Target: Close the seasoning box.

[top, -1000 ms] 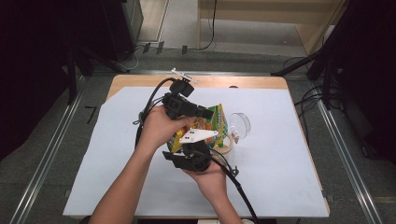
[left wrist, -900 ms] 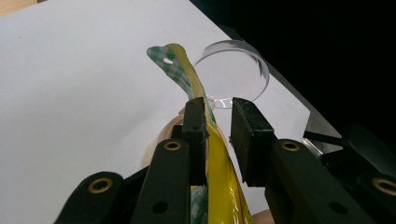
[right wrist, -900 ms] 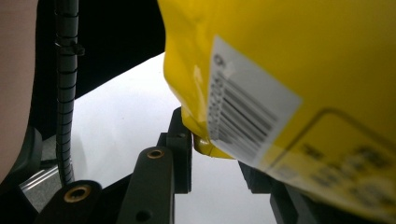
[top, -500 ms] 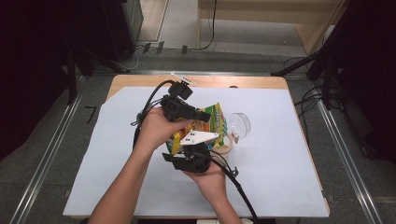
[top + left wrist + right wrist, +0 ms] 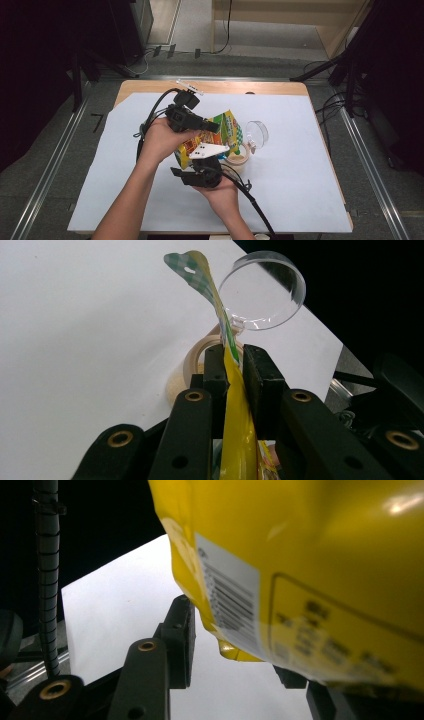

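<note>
A yellow and green snack bag (image 5: 227, 131) is held above the table between both grippers. My left gripper (image 5: 210, 127) comes in from the left and is shut on the bag's upper edge; in the left gripper view the jaws (image 5: 234, 372) pinch the thin yellow film (image 5: 235, 430). My right gripper (image 5: 202, 157) sits just below the bag, under its pale three-cornered plate. In the right gripper view the gripper (image 5: 235, 660) stands open, with the bag's lower corner (image 5: 325, 555) hanging between and in front of the jaws.
A clear round cup (image 5: 256, 134) lies on its side just right of the bag, also seen ahead of the left jaws (image 5: 262, 290). A tape roll (image 5: 239, 156) lies flat beside it. White paper (image 5: 300, 175) covers the wooden table (image 5: 225, 87).
The left hand has drawn slightly left and toward the person while still holding the bag. The right gripper and the bag have hardly moved.
</note>
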A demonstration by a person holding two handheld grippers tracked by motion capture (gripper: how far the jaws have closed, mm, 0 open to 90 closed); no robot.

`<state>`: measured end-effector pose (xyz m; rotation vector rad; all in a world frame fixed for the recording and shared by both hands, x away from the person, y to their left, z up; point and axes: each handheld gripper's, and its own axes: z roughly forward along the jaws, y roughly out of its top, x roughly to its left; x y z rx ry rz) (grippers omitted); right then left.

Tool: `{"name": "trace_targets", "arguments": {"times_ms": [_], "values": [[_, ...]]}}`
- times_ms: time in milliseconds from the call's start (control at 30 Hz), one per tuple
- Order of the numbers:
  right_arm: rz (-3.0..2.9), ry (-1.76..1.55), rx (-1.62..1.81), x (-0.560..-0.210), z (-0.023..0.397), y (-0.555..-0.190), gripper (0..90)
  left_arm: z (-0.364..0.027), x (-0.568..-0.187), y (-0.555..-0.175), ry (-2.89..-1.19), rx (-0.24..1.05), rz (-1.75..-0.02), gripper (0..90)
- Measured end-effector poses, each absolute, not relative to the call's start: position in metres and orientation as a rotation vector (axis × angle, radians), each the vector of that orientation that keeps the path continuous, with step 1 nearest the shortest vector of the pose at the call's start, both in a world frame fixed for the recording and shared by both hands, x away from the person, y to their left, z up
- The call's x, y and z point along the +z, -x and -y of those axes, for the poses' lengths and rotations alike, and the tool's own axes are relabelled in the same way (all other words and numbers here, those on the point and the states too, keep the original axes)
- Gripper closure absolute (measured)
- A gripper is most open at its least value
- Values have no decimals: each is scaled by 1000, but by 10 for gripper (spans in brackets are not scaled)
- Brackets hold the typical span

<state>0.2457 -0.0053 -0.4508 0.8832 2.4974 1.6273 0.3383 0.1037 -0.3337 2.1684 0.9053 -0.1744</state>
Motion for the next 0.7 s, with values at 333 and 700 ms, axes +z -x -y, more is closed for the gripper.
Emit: {"name": "trace_targets", "arguments": {"times_ms": [333,700], "values": [[-2486,-893,1635,-460,4,-244,526,-110,-337,-332,-2179,-166,-881,823],[-2500,-908,1614,-470,2,-245,481,-126,-344,-327,-2174,-192,-877,860]]}}
